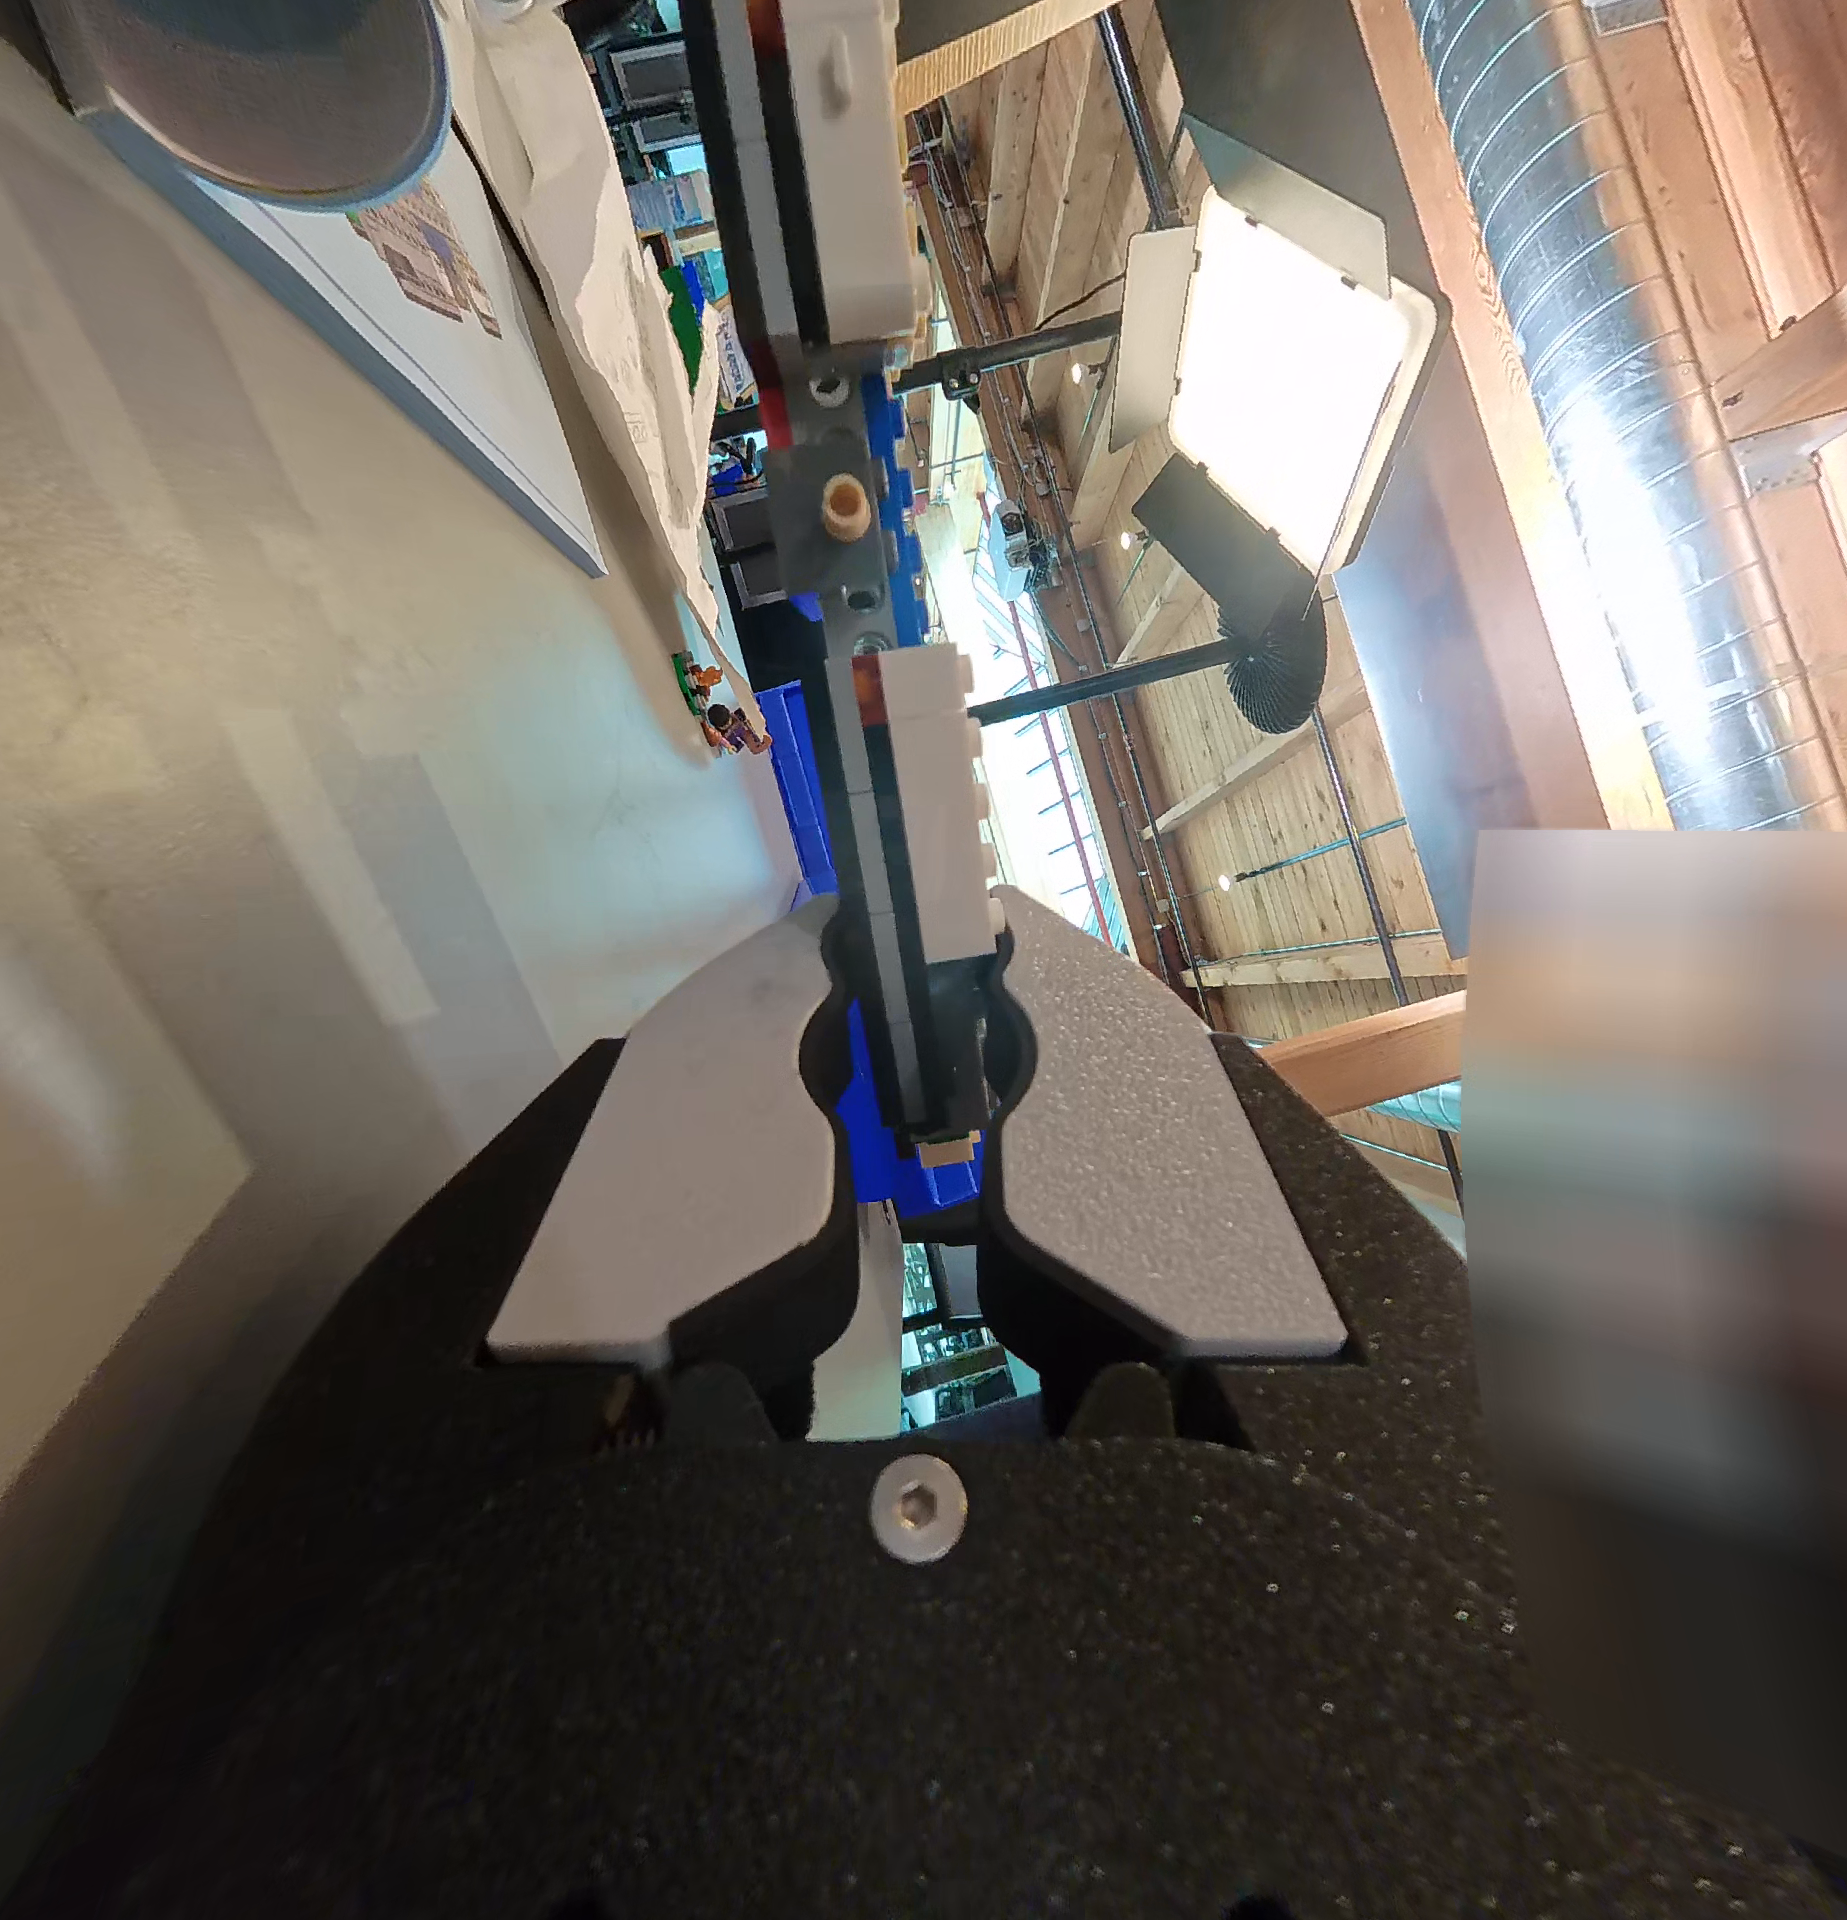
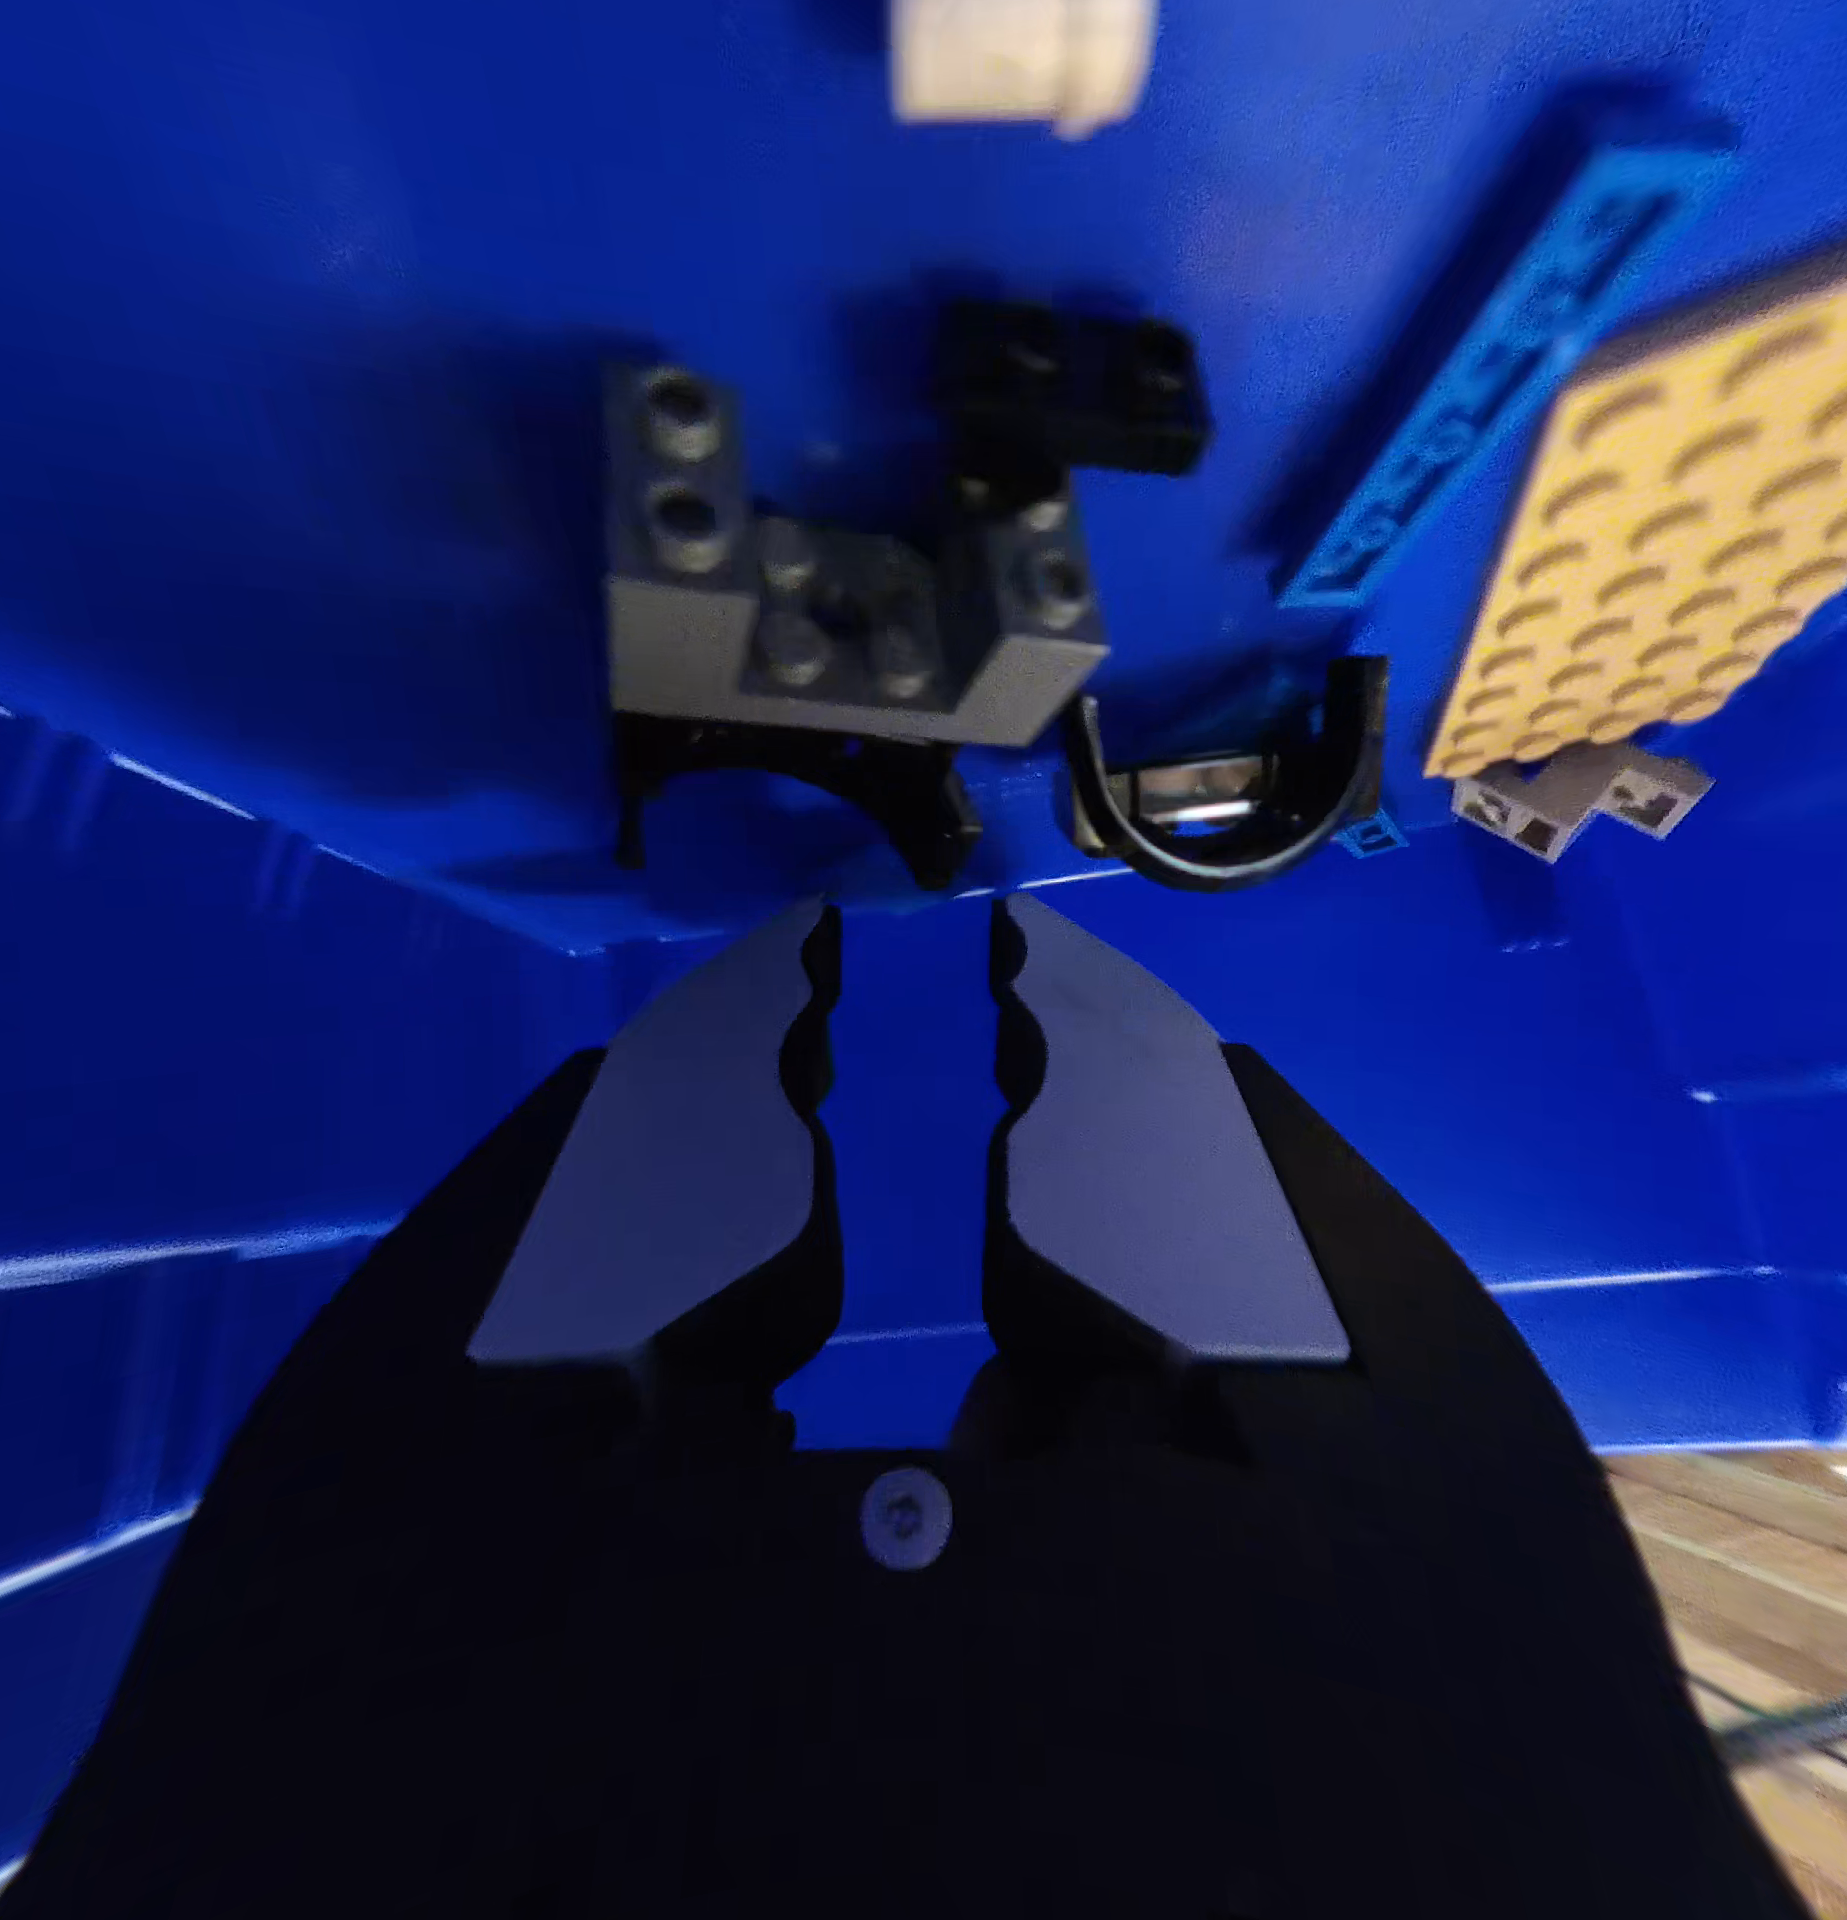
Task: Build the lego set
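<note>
1. The left wrist view is turned on its side: a pale, off-white table top (image 1: 275,831) fills the left of it, and the room's ceiling of wooden planks (image 1: 1262,779), with a silver ribbed duct (image 1: 1625,468) and a bright square lamp panel (image 1: 1293,384) on a black stand, fills the right.
2. On that table lie a white board with a grey edge (image 1: 399,343), crumpled white paper (image 1: 607,260), and farther off a few small toy figures (image 1: 727,717) beside blue bins (image 1: 794,769).
3. The left gripper (image 1: 914,935) is clamped on a long brick assembly (image 1: 898,810), a flat stack of grey, black and white bricks. Both pale fingers (image 1: 1106,1091) press its sides, and it sticks out past the tips toward a dark grey holed block (image 1: 831,509) with a tan peg, and more white bricks beyond.
4. A blurred patch covers the lower right of that view.
5. The right wrist view looks into a blue bin (image 2: 327,468), with its floor and walls all around; a strip of wooden floor (image 2: 1750,1610) shows at lower right.
6. The right gripper (image 2: 914,925) has its fingers apart with only blue plastic between them; nothing is in them.
7. Just ahead of its tips sits a grey brick piece (image 2: 836,603) with studs on black arched feet, nearest of all, though not touching.
8. Beside that are a black curved piece (image 2: 1225,790), a black brick (image 2: 1075,395), a blue studded strip (image 2: 1470,416), a tan studded plate (image 2: 1708,540) with a small grey brick (image 2: 1573,810) under its edge, and a cream brick (image 2: 1023,52) at the top.
9. The whole right view is motion-blurred, so fine detail is uncertain.
</note>
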`<action>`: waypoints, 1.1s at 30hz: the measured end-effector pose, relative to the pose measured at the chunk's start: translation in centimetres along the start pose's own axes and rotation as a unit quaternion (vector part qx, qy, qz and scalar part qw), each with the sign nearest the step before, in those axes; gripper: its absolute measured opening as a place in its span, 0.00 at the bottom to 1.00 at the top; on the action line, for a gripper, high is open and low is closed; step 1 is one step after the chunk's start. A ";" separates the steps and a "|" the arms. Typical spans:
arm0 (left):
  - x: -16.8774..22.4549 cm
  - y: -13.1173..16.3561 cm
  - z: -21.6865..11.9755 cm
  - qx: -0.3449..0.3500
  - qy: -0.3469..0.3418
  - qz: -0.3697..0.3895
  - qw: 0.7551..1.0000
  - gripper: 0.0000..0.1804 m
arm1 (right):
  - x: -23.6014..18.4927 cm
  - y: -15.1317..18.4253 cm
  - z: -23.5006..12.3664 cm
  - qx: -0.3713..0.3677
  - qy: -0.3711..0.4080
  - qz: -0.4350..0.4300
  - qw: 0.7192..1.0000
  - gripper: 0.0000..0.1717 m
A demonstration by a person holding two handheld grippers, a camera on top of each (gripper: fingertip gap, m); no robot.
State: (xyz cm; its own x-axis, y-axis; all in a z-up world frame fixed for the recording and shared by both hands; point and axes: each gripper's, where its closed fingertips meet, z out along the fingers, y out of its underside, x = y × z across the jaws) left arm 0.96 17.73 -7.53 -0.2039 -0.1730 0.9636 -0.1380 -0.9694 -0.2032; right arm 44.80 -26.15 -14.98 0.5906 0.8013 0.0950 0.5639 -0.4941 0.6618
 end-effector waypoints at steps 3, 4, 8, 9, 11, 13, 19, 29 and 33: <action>0.0 -0.1 0.0 0.002 0.001 -0.001 1.000 0.11 | 0.1 0.0 0.1 -0.010 0.012 -0.033 0.999 0.17; 0.0 -0.1 0.0 0.002 0.001 -0.001 1.000 0.11 | -0.1 0.0 0.1 -0.012 0.009 -0.039 0.999 0.16; 0.1 0.0 0.0 0.000 0.004 -0.002 1.000 0.11 | -0.6 -0.1 0.0 -0.001 -0.023 -0.016 1.000 0.09; 0.1 0.0 0.0 0.000 0.004 -0.002 1.000 0.11 | -0.4 -0.4 -0.2 0.015 -0.027 0.002 1.000 0.09; 0.1 0.0 0.0 0.000 0.004 -0.001 1.000 0.11 | 0.2 -1.4 -1.2 0.065 -0.027 0.042 0.997 0.09; 0.1 0.0 -0.1 0.001 0.005 -0.002 1.000 0.11 | 0.6 -1.7 -2.0 0.088 -0.029 0.062 0.994 0.10; 0.1 0.0 -0.1 0.001 0.004 0.000 1.000 0.11 | 0.5 -0.9 -1.9 0.087 -0.035 0.053 0.994 0.15; -0.2 0.3 0.0 -0.008 -0.014 0.001 1.000 0.12 | -0.4 -1.8 -1.3 0.095 -0.098 0.049 0.990 0.06; -0.3 0.9 -0.1 -0.016 -0.024 -0.001 1.000 0.12 | -0.7 -1.7 -1.4 0.084 -0.106 0.074 0.988 0.00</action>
State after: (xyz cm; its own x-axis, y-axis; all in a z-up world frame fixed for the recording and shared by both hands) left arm 0.83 16.89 -8.05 -0.1572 -0.1795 0.9711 -0.1699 -0.9637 -0.2057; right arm 42.59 -25.42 -15.19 0.7710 0.6367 0.0109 0.5405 -0.6634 0.5174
